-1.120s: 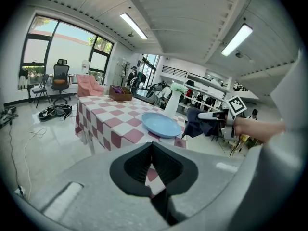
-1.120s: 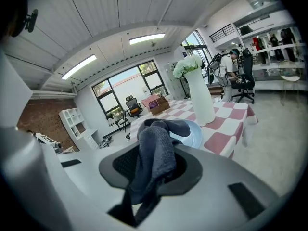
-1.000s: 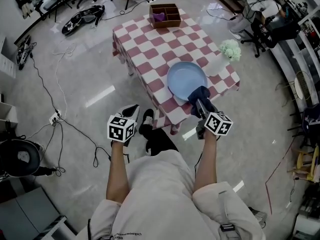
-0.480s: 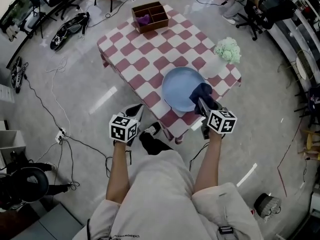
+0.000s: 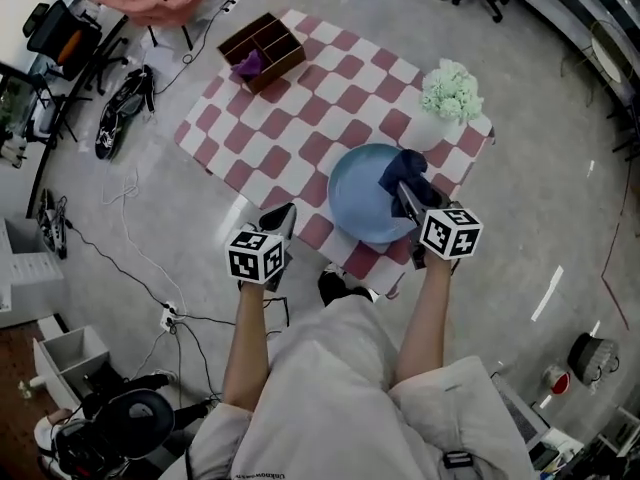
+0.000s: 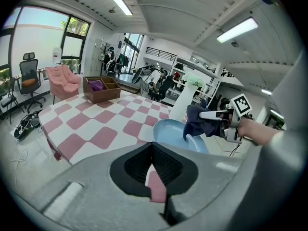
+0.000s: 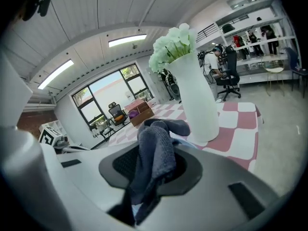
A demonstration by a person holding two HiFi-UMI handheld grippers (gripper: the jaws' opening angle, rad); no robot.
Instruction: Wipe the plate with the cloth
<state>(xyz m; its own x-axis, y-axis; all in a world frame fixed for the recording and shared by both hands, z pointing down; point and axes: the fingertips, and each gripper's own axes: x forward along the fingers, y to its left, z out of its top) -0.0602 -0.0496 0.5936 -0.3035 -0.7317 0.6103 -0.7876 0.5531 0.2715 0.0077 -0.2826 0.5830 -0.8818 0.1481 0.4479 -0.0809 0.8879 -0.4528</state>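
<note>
Head view is looking steeply down from high over the checkered bench [image 5: 300,118]. Left gripper view and right gripper view are sitting low, looking across it, the right one hugging the vase [image 7: 195,100]. All three are catching both.

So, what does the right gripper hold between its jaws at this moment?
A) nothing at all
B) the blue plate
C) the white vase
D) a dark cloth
D: in the right gripper view the right gripper has its jaws closed on the cloth, which bunches up out of them above the plate.
</note>
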